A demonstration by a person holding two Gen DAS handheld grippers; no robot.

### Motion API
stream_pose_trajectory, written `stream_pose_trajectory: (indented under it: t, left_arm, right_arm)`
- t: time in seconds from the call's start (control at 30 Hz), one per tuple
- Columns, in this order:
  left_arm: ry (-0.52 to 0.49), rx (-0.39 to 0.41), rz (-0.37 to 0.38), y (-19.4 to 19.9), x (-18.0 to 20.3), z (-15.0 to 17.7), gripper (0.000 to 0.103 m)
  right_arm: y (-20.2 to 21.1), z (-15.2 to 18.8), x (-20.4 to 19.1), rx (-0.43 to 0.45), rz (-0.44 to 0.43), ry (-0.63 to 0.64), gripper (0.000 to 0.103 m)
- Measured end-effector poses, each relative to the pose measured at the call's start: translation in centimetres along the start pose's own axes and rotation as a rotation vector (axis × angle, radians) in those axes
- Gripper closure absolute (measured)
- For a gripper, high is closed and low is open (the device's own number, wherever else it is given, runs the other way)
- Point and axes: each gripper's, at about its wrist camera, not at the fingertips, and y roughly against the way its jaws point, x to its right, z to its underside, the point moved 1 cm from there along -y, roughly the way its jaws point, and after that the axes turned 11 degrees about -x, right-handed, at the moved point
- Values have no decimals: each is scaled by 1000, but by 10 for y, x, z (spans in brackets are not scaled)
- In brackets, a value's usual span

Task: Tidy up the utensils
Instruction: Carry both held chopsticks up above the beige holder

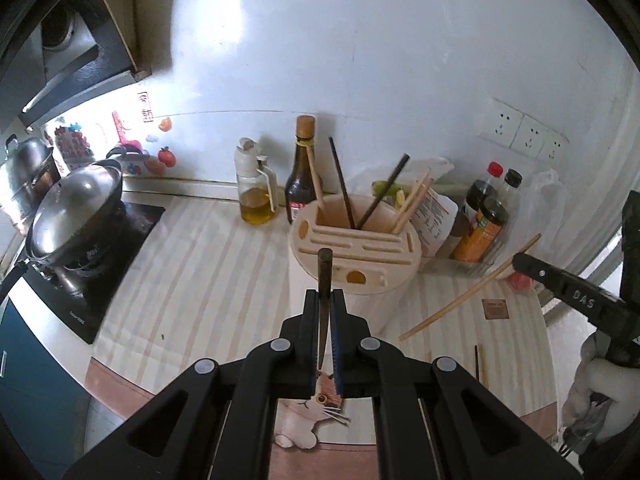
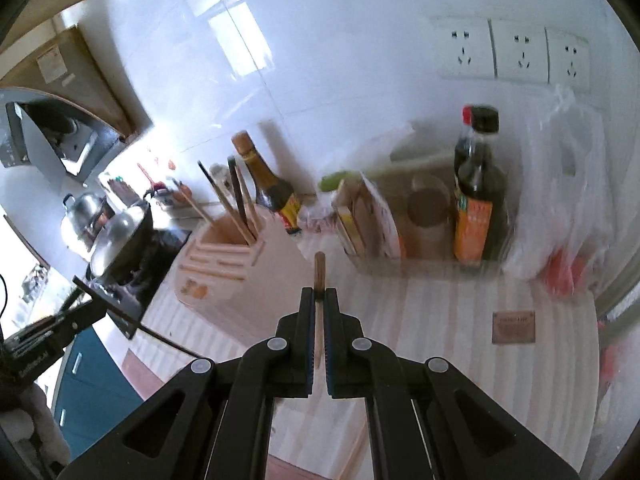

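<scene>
The left gripper (image 1: 325,300) is clamped on a dark chopstick (image 1: 324,276), its end poking up just near of the round beige utensil holder (image 1: 352,256) on the striped counter (image 1: 200,280). The right gripper (image 2: 319,300) pinches a pale wooden chopstick (image 2: 319,270), right of the holder. More chopsticks (image 1: 412,200) stand in the holder's far compartment. Another lies loose on the counter (image 1: 478,354), near right.

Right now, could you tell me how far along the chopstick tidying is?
Done: several chopsticks stand in the holder. In hand: left gripper clamps a dark chopstick; right gripper clamps a light chopstick. Left: one loose chopstick on the counter.
</scene>
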Motion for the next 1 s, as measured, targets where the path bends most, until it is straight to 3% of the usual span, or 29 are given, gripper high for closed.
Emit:
stream_pose_trajectory:
  t: [0.47,0.8,1.0]
  left_arm:
    - [51,91,-16,46,-27,-31,100]
    - [39,235,3,100,-30,-87,100]
    - [-3,252,36,101,-17,-119,100]
  right_arm:
    - [75,-42,-43,153,-42,91,99]
    - [115,-80,-81,224,-48,165,101]
    - [114,-98,-96,236,-35,182,101]
